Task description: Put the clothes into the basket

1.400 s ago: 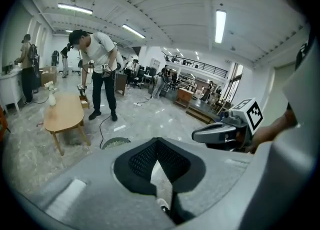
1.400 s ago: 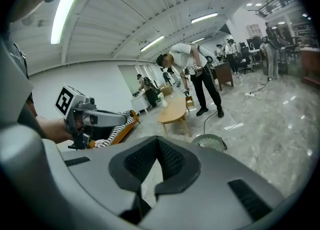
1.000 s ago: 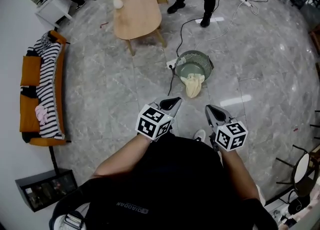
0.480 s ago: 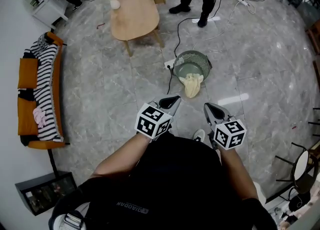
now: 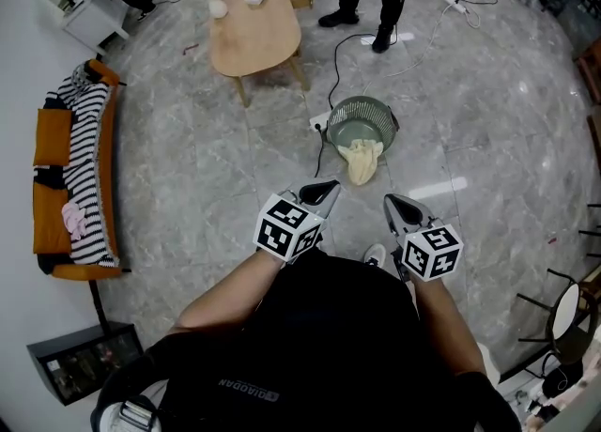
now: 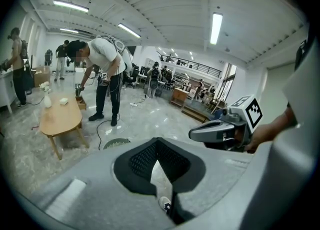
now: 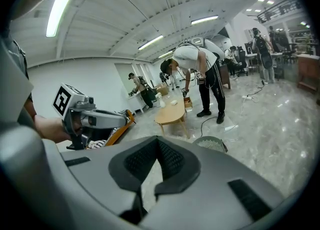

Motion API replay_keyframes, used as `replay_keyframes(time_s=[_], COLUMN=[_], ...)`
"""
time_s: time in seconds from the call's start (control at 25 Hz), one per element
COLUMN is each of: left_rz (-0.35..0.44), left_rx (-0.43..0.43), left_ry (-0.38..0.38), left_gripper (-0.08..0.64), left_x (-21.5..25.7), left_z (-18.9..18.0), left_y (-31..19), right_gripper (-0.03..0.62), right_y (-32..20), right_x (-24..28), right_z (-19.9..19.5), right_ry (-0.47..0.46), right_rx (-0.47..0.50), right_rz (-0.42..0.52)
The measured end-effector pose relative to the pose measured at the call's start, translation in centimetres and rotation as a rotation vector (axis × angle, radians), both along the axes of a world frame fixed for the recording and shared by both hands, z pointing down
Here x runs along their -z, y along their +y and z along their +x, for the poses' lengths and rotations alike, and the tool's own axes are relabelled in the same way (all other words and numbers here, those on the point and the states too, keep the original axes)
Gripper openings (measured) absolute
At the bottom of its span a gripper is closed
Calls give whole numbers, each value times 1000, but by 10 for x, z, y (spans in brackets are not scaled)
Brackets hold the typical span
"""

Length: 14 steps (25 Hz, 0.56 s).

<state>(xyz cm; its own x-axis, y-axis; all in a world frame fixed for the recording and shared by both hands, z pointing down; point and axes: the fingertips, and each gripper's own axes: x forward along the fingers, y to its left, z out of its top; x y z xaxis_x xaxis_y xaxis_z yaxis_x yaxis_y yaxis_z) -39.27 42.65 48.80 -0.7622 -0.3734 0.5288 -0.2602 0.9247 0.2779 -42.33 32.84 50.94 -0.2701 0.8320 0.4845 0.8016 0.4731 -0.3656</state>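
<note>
Over at the far left, the sofa (image 5: 49,153) carries most of the washing. A striped top (image 5: 89,162) is spread along it, and a small pink piece (image 5: 77,214) lies towards its near end. It all looks soft, light and limp, so I'd expect it to sag and trail when lifted. A pinch on a bunched fold near the middle should gather more than a pinch on an edge.

Right of the table (image 5: 255,26) stands the basket (image 5: 362,120), with a cream cloth (image 5: 361,160) draped over its near rim and down onto the floor (that one may want tucking in). Nearest of all, the left gripper (image 5: 329,188) and the right gripper (image 5: 391,202) hang side by side. Each has its jaws together with nothing between them, and both are well apart from any garment.

Only the head view shows the full sofa load and the cream cloth. The left gripper view shows just the basket's rim past its own jaws, plus the other gripper. The right gripper view catches the sofa's orange edge, and both gripper views show the people at the far end standing full height.
</note>
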Motion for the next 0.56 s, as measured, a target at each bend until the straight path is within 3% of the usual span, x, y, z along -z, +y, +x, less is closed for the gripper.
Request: replay_keyframes(time_s=[0.56], left_rz=[2], left_rx=[-4], left_ry=[-11], left_gripper=[0], left_x=[4], left_z=[5], left_y=[0], right_gripper=[14], right_y=[-2], right_x=[1], right_z=[5], right_ry=[-3], right_rx=[-11], right_rz=[5])
